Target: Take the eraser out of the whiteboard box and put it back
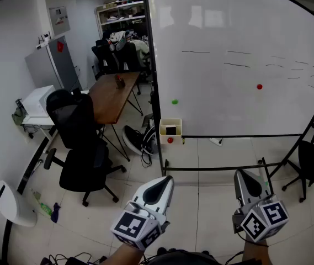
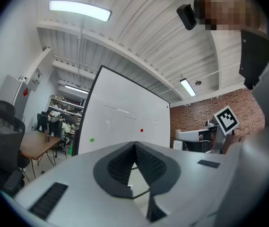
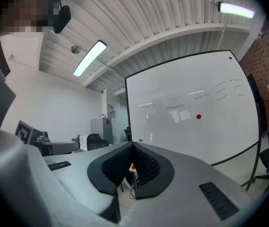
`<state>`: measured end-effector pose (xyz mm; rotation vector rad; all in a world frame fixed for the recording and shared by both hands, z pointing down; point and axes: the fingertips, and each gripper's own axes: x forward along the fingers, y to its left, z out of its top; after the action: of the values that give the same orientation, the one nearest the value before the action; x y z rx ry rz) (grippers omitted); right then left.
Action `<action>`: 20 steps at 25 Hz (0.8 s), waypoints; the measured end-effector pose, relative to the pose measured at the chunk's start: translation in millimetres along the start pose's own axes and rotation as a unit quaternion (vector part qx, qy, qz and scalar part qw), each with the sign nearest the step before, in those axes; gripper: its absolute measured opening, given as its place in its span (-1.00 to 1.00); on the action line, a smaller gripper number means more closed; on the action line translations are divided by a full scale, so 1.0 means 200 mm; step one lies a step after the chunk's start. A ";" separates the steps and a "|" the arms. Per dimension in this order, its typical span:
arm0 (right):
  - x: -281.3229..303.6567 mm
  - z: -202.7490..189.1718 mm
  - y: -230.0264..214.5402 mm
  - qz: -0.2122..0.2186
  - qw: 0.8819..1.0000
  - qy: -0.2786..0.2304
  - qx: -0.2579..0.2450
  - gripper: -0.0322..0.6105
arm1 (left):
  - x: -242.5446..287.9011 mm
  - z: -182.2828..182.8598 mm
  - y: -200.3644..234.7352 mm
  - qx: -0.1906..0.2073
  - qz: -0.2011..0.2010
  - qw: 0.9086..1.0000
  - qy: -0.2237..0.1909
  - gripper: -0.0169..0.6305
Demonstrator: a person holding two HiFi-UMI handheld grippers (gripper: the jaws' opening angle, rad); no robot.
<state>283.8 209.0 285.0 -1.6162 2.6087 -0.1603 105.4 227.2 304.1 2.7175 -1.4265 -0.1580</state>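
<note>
One black office chair (image 1: 78, 142) sat at left, beside one wooden table (image 1: 111, 97). One wall notice (image 1: 59, 20) hung above them, too small to read. One whiteboard (image 1: 239, 32) on a stand filled the right side, with one green magnet (image 1: 174, 101) and one red magnet (image 1: 259, 86) on it. One cream box (image 1: 163, 132) hung at the board's lower left corner, with a second red magnet (image 1: 170, 140) on its front. The eraser (image 1: 171, 130), one dark block, lay inside the box with nothing touching it. The only writing on the board was a few faint pen strokes (image 1: 237, 65), not readable. There were two grippers, both well short of the box. The left gripper (image 1: 168, 179) had its jaws closed tip to tip, empty. The right gripper (image 1: 239, 173) was the same, closed and empty.
</note>
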 end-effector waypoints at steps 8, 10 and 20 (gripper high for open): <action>0.29 -0.06 0.27 -0.010 1.000 0.006 -0.006 -0.86 | -0.08 0.00 0.38 -0.008 -0.005 1.000 0.005 -0.86; 0.37 -0.08 0.30 -0.008 1.000 0.011 -0.005 -0.86 | -0.07 -0.01 0.45 -0.014 -0.005 1.000 0.007 -0.86; 0.73 -0.07 0.13 0.025 1.000 0.017 0.004 -0.86 | 0.21 0.00 0.60 -0.011 0.020 1.000 0.007 -0.86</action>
<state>193.4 90.9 294.8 -1.5573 2.6676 -0.1974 30.9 124.5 315.1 2.6654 -1.4652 -0.1515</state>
